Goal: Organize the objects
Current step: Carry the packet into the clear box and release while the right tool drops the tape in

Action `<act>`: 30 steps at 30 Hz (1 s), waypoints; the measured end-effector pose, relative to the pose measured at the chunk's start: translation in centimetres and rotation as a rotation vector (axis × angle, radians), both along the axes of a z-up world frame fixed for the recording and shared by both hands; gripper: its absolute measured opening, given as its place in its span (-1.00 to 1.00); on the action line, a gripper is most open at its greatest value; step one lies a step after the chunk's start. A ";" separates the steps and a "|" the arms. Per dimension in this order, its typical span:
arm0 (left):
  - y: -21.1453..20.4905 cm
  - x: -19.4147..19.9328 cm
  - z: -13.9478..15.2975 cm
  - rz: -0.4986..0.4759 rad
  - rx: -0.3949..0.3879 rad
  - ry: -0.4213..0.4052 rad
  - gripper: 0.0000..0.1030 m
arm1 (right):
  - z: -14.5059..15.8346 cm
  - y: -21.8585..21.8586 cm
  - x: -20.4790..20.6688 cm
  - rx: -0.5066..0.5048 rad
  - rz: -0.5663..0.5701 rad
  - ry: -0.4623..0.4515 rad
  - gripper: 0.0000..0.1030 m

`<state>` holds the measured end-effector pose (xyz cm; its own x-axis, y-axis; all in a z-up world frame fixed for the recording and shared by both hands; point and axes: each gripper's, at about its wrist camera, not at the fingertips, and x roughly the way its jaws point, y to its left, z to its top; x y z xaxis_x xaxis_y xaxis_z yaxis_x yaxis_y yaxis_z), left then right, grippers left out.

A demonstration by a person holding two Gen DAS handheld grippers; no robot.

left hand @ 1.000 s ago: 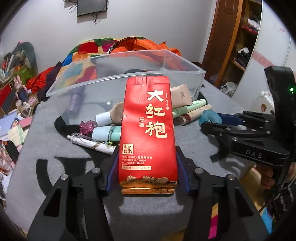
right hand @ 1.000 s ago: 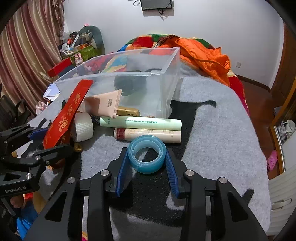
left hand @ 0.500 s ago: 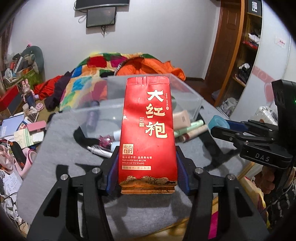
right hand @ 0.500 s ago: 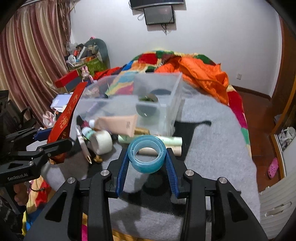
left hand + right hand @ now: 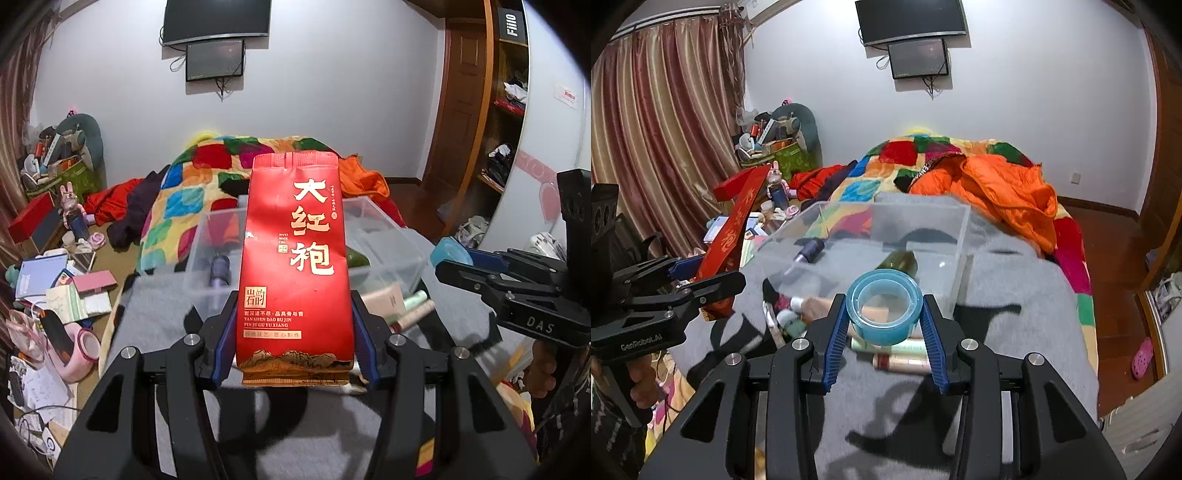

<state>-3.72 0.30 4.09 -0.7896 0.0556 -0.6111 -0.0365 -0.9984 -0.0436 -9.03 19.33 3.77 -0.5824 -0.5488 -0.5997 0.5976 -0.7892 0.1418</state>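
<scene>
My left gripper (image 5: 293,347) is shut on a red tea packet (image 5: 293,266) with gold characters, held upright high above the grey table (image 5: 147,321). The packet shows edge-on in the right wrist view (image 5: 733,240). My right gripper (image 5: 884,332) is shut on a blue tape roll (image 5: 884,306), which also shows in the left wrist view (image 5: 448,254). A clear plastic bin (image 5: 960,236) stands on the table beyond both grippers. It holds a purple bottle (image 5: 809,251) and a green bottle (image 5: 899,262).
Several cosmetic tubes (image 5: 905,354) lie on the table in front of the bin. A bed with a patchwork quilt (image 5: 923,155) and an orange jacket (image 5: 1004,192) lies behind. Clutter (image 5: 62,258) covers the floor at left.
Both grippers have risen and pulled back from the table with their objects. The bin and the tubes now look smaller and lower in both views.
</scene>
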 end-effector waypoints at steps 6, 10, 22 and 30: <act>-0.6 -2.1 0.5 0.018 -0.022 0.010 0.05 | 0.7 -1.3 -1.6 -0.008 0.004 0.015 -0.31; -1.2 -3.5 0.5 0.019 -0.009 0.003 0.05 | 0.9 -2.2 -3.1 -0.011 0.002 0.017 -0.31; -1.9 -8.5 -0.9 -0.004 -0.035 -0.050 0.05 | 0.1 -5.0 -7.1 0.041 0.014 0.002 -0.31; -2.3 -11.5 -3.0 -0.026 -0.027 -0.128 0.05 | -2.1 -6.9 -9.0 0.092 0.042 -0.052 -0.31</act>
